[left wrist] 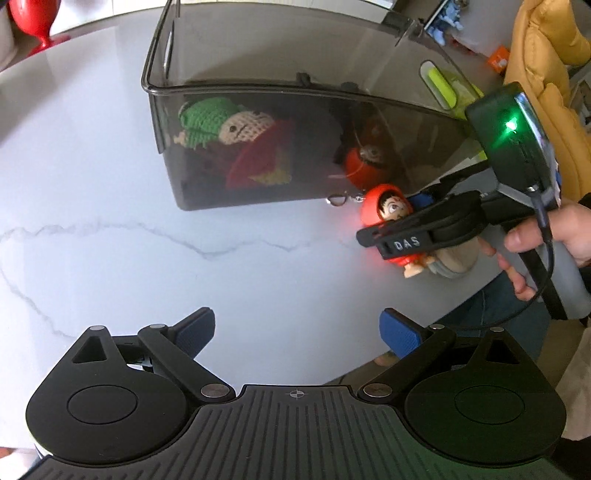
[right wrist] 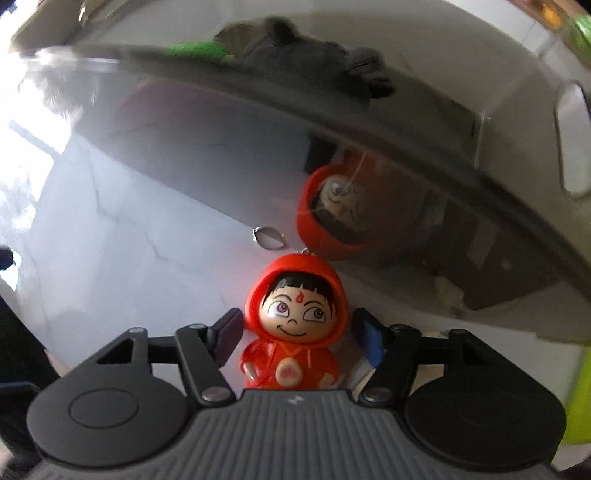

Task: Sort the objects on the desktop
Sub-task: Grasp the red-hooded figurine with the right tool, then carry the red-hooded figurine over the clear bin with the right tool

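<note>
Nearest in the left wrist view, the left hand-held gripper point(left wrist: 297, 328) hangs over the white marbled bench point(left wrist: 110, 240) with its blue-padded fingers point(left wrist: 400, 332) spread wide and nothing between them. Beyond it, toward the right edge of the bench, the right hand-held gripper point(left wrist: 373, 236) reaches in from the side, held by a hand point(left wrist: 546, 240), with a green light glowing on the unit point(left wrist: 511, 125) on top of it. Its fingers straddle a small red-hooded figurine point(left wrist: 386, 206) that lies on the bench. In the right wrist view the same figurine point(right wrist: 295, 332) sits between the fingers of that gripper point(right wrist: 297, 332); the left pad point(right wrist: 229, 332) is just beside the hood and the right pad point(right wrist: 369, 339) stands a little apart from it, so the jaws are partly closed around the toy, and I cannot tell whether they press on it. A short chain with a metal ring point(right wrist: 269, 238) runs from the top of the hood toward the box. Just behind the figurine stands a smoky transparent storage box point(left wrist: 258, 88), whose glossy wall mirrors the red hood. Inside the box lie a crocheted doll with green hair point(left wrist: 218, 125) and a red and yellow knitted piece point(left wrist: 264, 162). Farther off, a red goblet-shaped object point(left wrist: 35, 22) and a yellow chair point(left wrist: 546, 55) stand past the bench.
</note>
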`<state>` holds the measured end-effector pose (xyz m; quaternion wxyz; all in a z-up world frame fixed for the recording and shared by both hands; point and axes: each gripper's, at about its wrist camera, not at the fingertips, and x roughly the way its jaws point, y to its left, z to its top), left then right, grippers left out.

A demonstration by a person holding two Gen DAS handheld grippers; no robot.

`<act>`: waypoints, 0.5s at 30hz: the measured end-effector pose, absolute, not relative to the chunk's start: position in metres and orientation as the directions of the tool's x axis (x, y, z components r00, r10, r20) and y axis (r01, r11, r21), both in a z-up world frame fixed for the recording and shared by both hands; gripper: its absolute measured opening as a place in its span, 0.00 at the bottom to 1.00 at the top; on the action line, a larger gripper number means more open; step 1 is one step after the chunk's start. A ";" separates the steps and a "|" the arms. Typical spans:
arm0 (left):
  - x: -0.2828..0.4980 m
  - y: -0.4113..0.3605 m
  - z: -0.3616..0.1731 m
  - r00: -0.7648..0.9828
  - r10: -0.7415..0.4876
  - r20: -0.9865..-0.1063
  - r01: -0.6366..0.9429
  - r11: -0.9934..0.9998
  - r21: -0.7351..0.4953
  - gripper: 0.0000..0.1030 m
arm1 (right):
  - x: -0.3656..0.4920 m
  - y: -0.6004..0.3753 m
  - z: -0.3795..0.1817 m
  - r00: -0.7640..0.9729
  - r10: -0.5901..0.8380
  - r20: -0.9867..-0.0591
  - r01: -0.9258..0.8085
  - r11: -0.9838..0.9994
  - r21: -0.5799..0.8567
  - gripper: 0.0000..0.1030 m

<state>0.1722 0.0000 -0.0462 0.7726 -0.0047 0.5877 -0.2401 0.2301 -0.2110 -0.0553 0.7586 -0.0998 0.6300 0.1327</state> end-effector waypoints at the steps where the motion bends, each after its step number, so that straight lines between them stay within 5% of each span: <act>1: 0.173 -0.001 -0.047 0.194 -0.382 -0.904 0.366 0.883 -0.295 0.96 | 0.227 -0.213 -0.053 0.179 0.080 -0.981 -0.344 0.939 0.014 0.53; 9: 0.173 0.011 -0.047 0.197 -0.409 -0.891 0.343 0.880 -0.328 0.96 | 0.188 -0.227 -0.004 0.205 0.187 -0.961 -0.393 0.915 0.094 0.53; 15: 0.187 0.036 -0.062 0.194 -0.480 -0.856 0.197 0.874 -0.445 0.96 | 0.186 -0.260 0.102 0.360 0.382 -0.851 -0.376 0.895 0.242 0.53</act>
